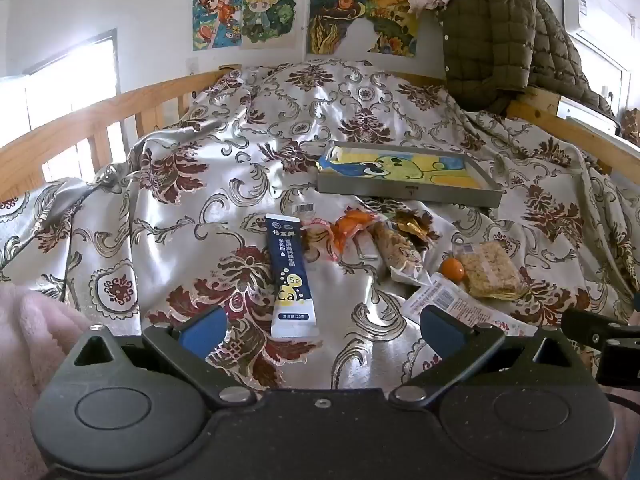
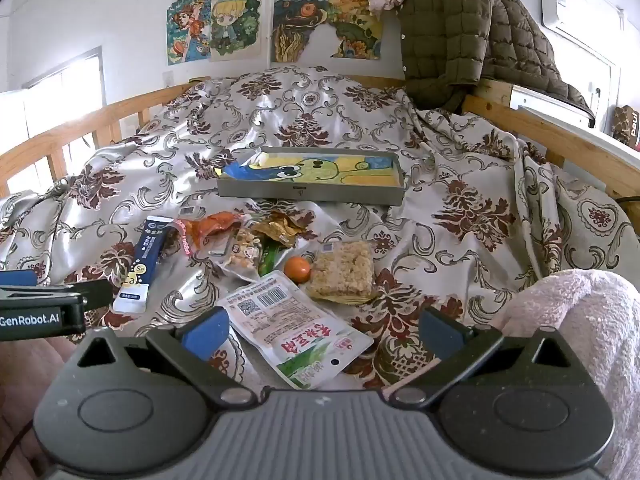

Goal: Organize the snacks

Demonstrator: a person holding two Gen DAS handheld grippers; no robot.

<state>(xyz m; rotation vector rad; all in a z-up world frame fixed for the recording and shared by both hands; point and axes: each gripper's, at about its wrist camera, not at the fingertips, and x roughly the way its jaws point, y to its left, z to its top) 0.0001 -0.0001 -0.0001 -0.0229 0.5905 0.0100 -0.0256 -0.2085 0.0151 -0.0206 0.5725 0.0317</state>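
Plainly one grey tray (image 2: 310,194), one small orange (image 2: 297,269), both grippers' fingers (image 1: 202,330) (image 2: 205,330) wide apart, holding nothing.

This is a bedroom in a home: a bed with a wooden rail (image 1: 92,120) fills the view, spread with a shiny floral bedspread (image 1: 280,120). Hand-coloured cartoon drawings (image 1: 248,12) are stuck to the white wall above its far end, and a quilted olive jacket (image 1: 492,36) hangs over the frame. An air conditioner (image 2: 576,8) is mounted high on the right wall
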